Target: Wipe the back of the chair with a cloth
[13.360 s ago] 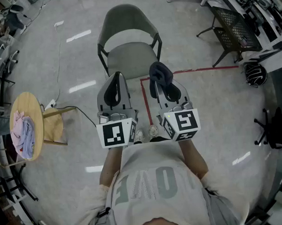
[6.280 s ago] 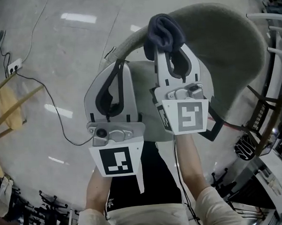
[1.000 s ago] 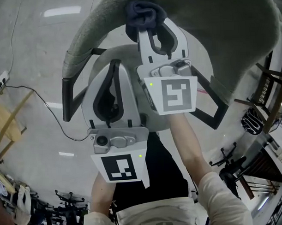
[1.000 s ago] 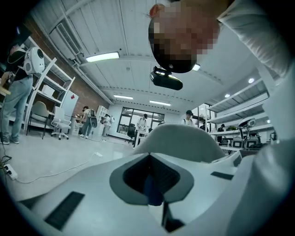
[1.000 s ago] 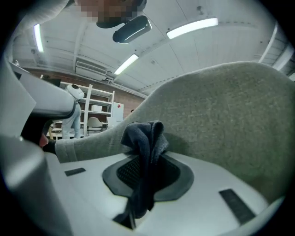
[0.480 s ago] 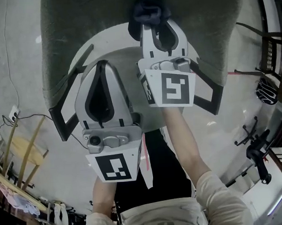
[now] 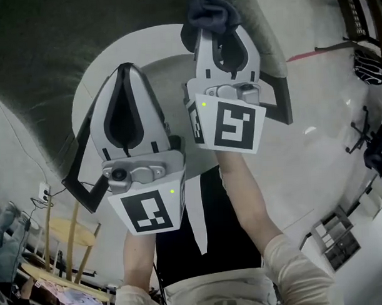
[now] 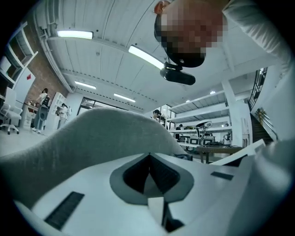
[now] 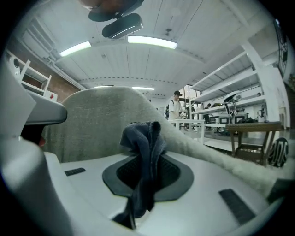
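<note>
The chair's grey-green fabric back (image 7: 43,54) curves across the top left of the head view, above its pale seat (image 7: 160,62). My right gripper (image 7: 217,30) is shut on a bunched dark blue cloth (image 7: 212,10), which lies against the back near its right end. In the right gripper view the cloth (image 9: 145,138) sticks up from the closed jaws of my right gripper (image 9: 145,159), in front of the chair back (image 9: 87,122). My left gripper (image 7: 122,73) hangs lower over the seat, shut and empty. In its own view my left gripper (image 8: 149,156) points at the chair back (image 8: 92,133).
The chair's black frame (image 7: 82,184) runs down the left. A round wooden stool (image 7: 68,231) stands at the lower left, with pale clothes (image 7: 74,298) below it. A red floor tape line (image 7: 306,52) and black chair legs (image 7: 373,152) are on the right.
The head view has swung, so the chair back now fills the upper left. The cloth in my right gripper has gone from mid-back to near the back's right end. Both grippers stay shut.
</note>
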A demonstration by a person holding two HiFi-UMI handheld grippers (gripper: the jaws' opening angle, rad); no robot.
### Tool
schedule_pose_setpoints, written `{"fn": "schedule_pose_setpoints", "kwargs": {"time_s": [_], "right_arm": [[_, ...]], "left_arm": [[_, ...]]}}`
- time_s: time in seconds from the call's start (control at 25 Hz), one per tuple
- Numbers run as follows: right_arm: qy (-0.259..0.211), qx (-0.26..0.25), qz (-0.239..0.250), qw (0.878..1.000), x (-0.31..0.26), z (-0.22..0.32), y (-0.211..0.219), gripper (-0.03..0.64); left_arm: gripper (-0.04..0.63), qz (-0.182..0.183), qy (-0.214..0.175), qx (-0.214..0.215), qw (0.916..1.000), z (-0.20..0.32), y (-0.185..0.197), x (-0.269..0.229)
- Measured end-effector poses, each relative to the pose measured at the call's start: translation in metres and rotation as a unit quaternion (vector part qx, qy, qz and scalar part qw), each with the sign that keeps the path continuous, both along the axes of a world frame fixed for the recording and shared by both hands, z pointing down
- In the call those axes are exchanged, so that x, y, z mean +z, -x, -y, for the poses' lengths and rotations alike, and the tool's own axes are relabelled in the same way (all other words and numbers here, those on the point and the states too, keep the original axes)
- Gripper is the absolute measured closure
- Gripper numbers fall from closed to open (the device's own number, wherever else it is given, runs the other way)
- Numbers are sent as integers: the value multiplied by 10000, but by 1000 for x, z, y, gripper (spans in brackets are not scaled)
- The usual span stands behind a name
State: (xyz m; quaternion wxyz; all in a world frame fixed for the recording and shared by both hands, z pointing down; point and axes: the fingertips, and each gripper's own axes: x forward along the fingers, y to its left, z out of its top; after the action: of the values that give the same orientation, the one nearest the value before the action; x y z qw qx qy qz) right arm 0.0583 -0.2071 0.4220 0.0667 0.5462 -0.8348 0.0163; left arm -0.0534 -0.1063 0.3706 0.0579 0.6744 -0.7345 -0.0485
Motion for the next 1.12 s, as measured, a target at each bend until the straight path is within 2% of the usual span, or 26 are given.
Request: {"fn": "schedule_pose_setpoints", "kwargs": {"time_s": [0.36,0.68,0.88,1.04,1.12], "right_arm": [[125,1207,-103,9926,-2,-23,-76,557],[252,1685,-343,9848,-1,-45,-101,557],[281,1757,-436,9831,0,-48,-104,557],[378,1780,-219,9831,-5,-48,-99,557],[416,1608,-76,9861,-18,-49,-91,557]], "left_arm": [[580,25,-207,789,9967,30,-46,-6],[580,2,-94,1236,9923,31,-71,-1],[580,-75,-143,1174,9930,30,-67,-6],[580,-78,-238,980,9949,27,-54,-21],[580,-67,-253,851,9960,23,-46,-33]]}}
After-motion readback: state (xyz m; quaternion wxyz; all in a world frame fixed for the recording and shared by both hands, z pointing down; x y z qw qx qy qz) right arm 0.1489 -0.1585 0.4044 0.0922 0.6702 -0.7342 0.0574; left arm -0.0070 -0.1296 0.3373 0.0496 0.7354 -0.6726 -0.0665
